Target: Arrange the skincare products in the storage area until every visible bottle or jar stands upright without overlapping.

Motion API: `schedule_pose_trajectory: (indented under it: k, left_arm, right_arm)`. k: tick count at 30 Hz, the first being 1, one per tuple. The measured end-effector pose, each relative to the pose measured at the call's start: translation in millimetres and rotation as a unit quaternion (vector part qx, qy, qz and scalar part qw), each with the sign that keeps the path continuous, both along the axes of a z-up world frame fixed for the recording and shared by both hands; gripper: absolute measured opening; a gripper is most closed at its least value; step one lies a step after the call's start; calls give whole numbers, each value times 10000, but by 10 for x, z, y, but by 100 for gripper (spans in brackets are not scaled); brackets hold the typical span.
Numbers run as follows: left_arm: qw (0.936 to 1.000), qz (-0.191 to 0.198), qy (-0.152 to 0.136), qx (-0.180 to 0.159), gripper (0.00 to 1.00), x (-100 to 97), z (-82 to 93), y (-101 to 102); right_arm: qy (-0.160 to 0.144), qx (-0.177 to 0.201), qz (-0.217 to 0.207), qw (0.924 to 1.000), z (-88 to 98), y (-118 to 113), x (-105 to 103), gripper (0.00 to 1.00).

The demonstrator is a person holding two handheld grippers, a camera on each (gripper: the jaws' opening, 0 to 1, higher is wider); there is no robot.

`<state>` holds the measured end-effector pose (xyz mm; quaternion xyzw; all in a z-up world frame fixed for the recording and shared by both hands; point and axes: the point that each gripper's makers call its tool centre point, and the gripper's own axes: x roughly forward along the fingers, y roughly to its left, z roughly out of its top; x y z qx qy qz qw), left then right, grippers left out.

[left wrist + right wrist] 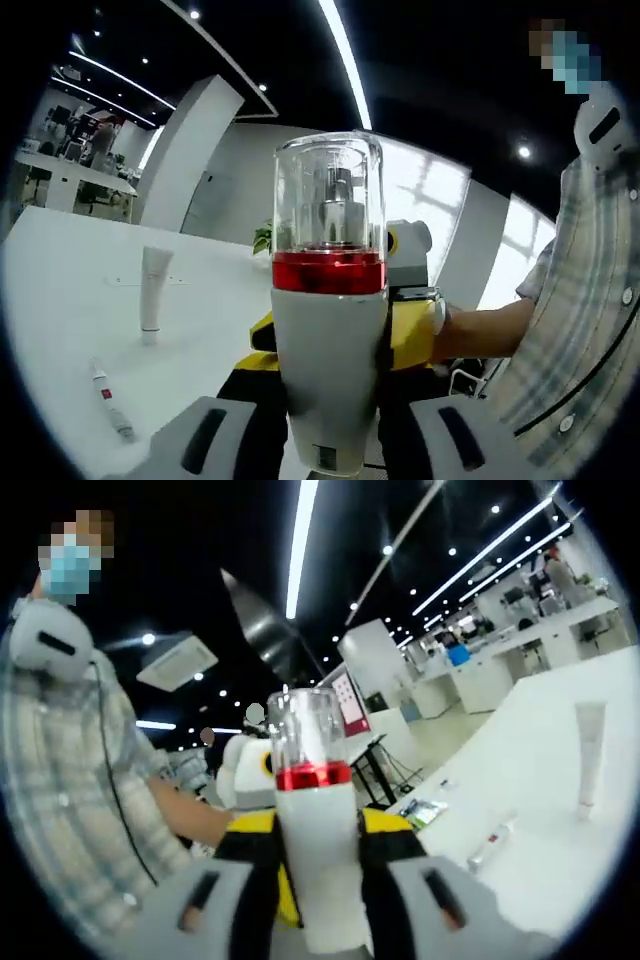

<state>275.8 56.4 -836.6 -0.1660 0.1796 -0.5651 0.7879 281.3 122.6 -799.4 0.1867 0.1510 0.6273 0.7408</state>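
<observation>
Left gripper view and right gripper view: both grippers closed on one pump bottle

Left gripper view: the left gripper has its two grey jaws closed narrowly against the sides of a white pump bottle. The bottle stands upright between the jaws, with a red band and a clear cap at the top. Behind the bottle, the right gripper, yellow and black, meets the same bottle from the far side. On the white table to the left, a white tube stands upright on its cap. Nearer the camera, a small slim tube with a red mark lies flat, well apart from the standing tube.

Right gripper view: the right gripper clamps the same bottle between its jaws, held upright. The left gripper sits directly behind it. A person's sleeve is at the left
</observation>
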Motion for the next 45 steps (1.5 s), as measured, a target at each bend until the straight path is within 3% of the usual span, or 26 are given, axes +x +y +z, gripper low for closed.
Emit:
schedule_pose_trajectory:
  k: [5,9,14,21,27,31,34,38,45]
  left_arm:
    - [9996,-32,-82,264,34,-9,-32,4]
    - [9980,175,-155,591,34,83,-75,56]
    - [9989,204,111,409,33,105,-58,81]
    - [9983,95,-43,581,33,107,-30,40]
    - [9965,405,-90,726,33,211,-57,57]
    - [9877,543,-517,1375,33,248,-145,116]
    - [9828,686,-629,1595,33,264,-187,170]
    - [9813,624,-623,1711,33,228,-247,180]
    - [9792,657,-777,1756,34,173,-274,174]
  right_arm:
    - [-95,-194,-224,9995,-11,-6,-25,30]
    - [-269,-448,-471,9975,-32,1,44,31]
    - [-193,-393,-690,9967,-26,0,87,31]
    - [-249,-581,-909,9938,10,-51,104,31]
    - [-558,-1158,-1385,9820,14,-92,204,31]
    - [-695,-1474,-1649,9727,-21,-71,200,32]
    - [-706,-1639,-1759,9681,-51,-25,214,32]
    - [-825,-1981,-1732,9612,-133,-8,186,30]
    - [-860,-1990,-1768,9601,-160,-51,150,28]
